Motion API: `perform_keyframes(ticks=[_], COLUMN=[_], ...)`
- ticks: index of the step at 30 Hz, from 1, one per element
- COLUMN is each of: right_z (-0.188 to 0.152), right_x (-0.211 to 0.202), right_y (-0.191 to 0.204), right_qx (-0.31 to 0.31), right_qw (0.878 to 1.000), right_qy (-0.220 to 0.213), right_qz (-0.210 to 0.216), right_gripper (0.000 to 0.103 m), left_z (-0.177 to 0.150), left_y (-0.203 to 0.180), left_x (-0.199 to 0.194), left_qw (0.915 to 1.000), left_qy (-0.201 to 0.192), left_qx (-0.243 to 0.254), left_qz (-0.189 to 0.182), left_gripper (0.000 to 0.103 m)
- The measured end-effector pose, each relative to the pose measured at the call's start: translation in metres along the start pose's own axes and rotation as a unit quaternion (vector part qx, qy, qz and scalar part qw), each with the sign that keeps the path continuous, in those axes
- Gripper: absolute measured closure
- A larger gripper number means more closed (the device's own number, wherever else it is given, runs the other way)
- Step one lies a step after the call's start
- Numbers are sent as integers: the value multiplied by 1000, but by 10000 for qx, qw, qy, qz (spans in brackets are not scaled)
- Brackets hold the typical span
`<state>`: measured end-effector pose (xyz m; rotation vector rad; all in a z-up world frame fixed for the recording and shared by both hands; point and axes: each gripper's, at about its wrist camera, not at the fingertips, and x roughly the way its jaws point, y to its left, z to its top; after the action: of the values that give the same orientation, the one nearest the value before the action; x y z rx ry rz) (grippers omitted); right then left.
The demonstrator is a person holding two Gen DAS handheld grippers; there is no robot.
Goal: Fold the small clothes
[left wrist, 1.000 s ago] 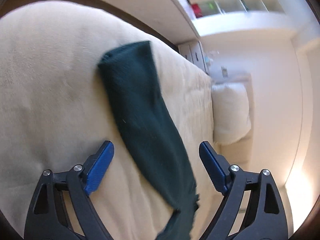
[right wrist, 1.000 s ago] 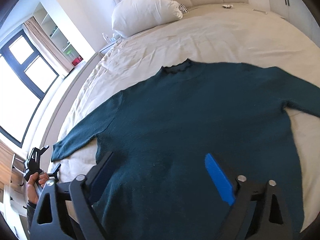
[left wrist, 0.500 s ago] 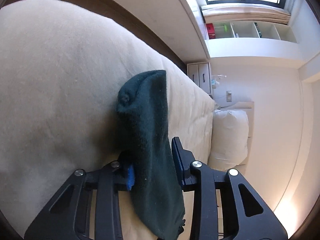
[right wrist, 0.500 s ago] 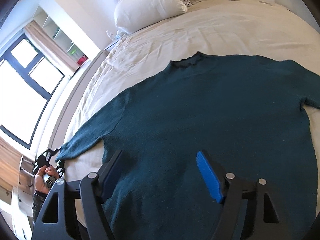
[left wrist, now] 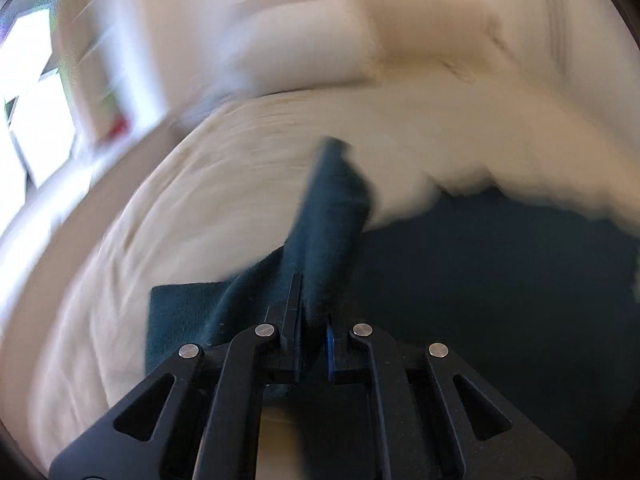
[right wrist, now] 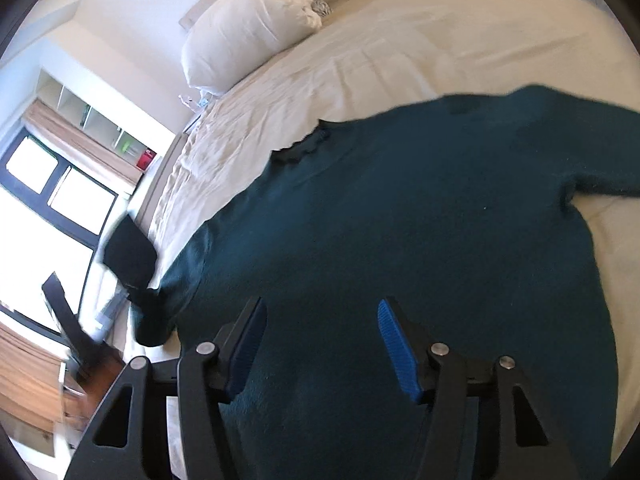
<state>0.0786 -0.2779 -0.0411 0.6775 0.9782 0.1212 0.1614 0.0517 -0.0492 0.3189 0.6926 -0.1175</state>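
A dark teal sweater (right wrist: 400, 220) lies spread on the cream bed (right wrist: 420, 40), collar toward the pillow. My left gripper (left wrist: 310, 320) is shut on the sweater's left sleeve (left wrist: 332, 216) and holds it lifted, the cuff sticking up past the fingers; the view is motion-blurred. The sweater body (left wrist: 500, 280) shows to its right. In the right wrist view the lifted sleeve (right wrist: 130, 256) shows dark at the left bed edge. My right gripper (right wrist: 322, 340) is open and empty, hovering over the sweater's lower body. The right sleeve (right wrist: 608, 184) runs off to the right.
A white pillow (right wrist: 248, 28) lies at the head of the bed. A window (right wrist: 44, 208) and open shelves (right wrist: 96, 120) are on the left wall. The bed's left edge drops to a wooden floor (right wrist: 32, 380).
My left gripper, shut on the sleeve, has lifted it and swung it in toward the sweater body. My right gripper has moved a little closer over the sweater, still open.
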Motion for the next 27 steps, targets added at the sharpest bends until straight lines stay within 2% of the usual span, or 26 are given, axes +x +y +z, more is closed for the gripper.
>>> perform_keyframes(ticks=[2,3,7,10,13,15,19,22,23,24,27], right_z=[9,13,23,26,32,36,46,46,44,39,38], right_x=[12,21,62,101,137,153,174,185,187,186,183], right_y=[-10,-14,-17,-10,3,10,30,43,49,54,58], right_qx=[96,170,489,829,1021,1162,1068,893,792,654,317], right_qw=[9993,9982,9877,9711,9553,9504,9463,9469,9467,9478,9572], right_qy=[257,443,1004,1451,1847,1966,2077,2208,2271,2304,2163], right_qz=[239,376,1091,1705,2070,2110,2236,2161,2144,2108,1899], right_gripper=[41,41,41,41,41,41,42,66,82,90,95], left_z=[-22,-30,-48,-48,-51,-36,-31,-26,-25,-24,-22], left_y=[-40,-48,-54,-65,-74,-97,-90,-85,-83,-80,-73], left_x=[14,18,25,18,17,-11,-12,-10,-8,-6,-7], left_qw=[9986,9982,9974,9947,9933,9932,9946,9956,9962,9969,9987], left_qy=[212,278,183,2,-9,-51,-107,-98,-60,14,145], left_qx=[477,528,668,948,1056,1067,929,825,780,717,499], left_qz=[-100,-89,219,409,459,471,458,422,395,332,-11], left_gripper=[96,96,96,96,96,96,96,95,95,95,93])
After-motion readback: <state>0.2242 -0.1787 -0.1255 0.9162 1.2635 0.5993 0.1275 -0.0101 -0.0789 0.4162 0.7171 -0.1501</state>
